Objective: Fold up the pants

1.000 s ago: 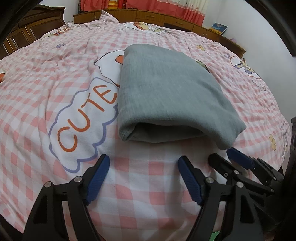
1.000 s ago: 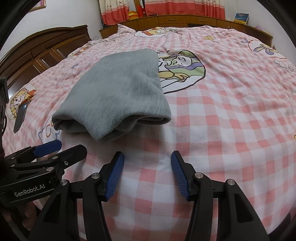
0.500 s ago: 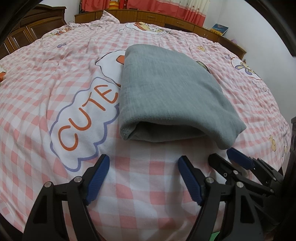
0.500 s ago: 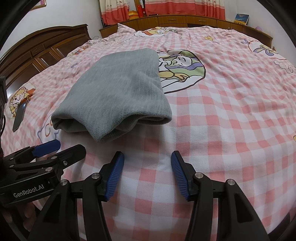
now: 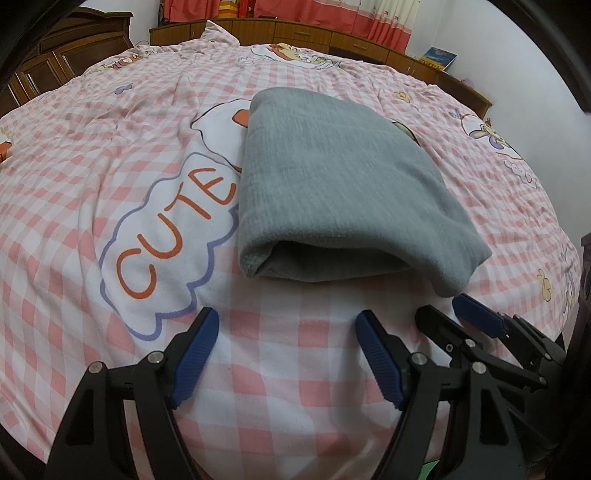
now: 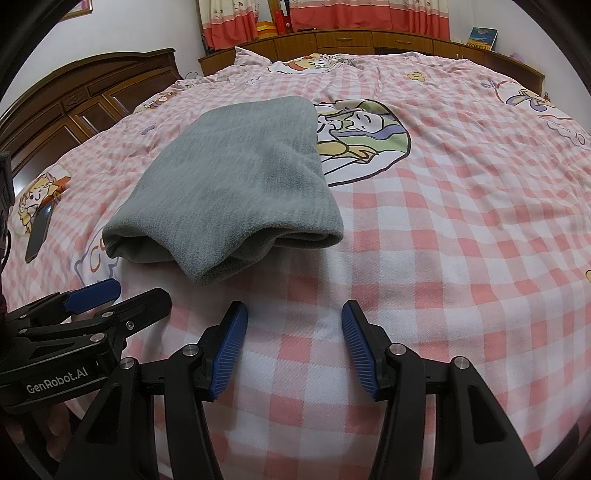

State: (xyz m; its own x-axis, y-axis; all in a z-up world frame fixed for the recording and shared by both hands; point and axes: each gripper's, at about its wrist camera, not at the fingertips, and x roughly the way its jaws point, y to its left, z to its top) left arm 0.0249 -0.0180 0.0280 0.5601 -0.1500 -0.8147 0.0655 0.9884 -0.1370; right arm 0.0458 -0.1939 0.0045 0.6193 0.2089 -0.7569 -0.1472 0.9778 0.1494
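Note:
The grey pants (image 5: 332,192) lie folded into a thick rectangular bundle on the pink checked bed cover (image 5: 92,177), the layered fold edge facing me. The same pants (image 6: 240,181) lie left of centre in the right wrist view. My left gripper (image 5: 286,321) hovers just short of that near edge, open, with only bed cover between its blue pads. My right gripper (image 6: 293,312) sits beside it to the right, also open and empty, a little short of the bundle's right corner. Each gripper shows in the other's view: the right gripper (image 5: 439,308) and the left gripper (image 6: 136,290).
A dark phone (image 6: 38,232) lies on the bed at the far left. A wooden headboard (image 6: 85,96) and a low wooden cabinet (image 6: 369,38) border the bed's far sides, with red curtains (image 6: 325,14) above. The bed cover (image 6: 461,206) spreads to the right of the pants.

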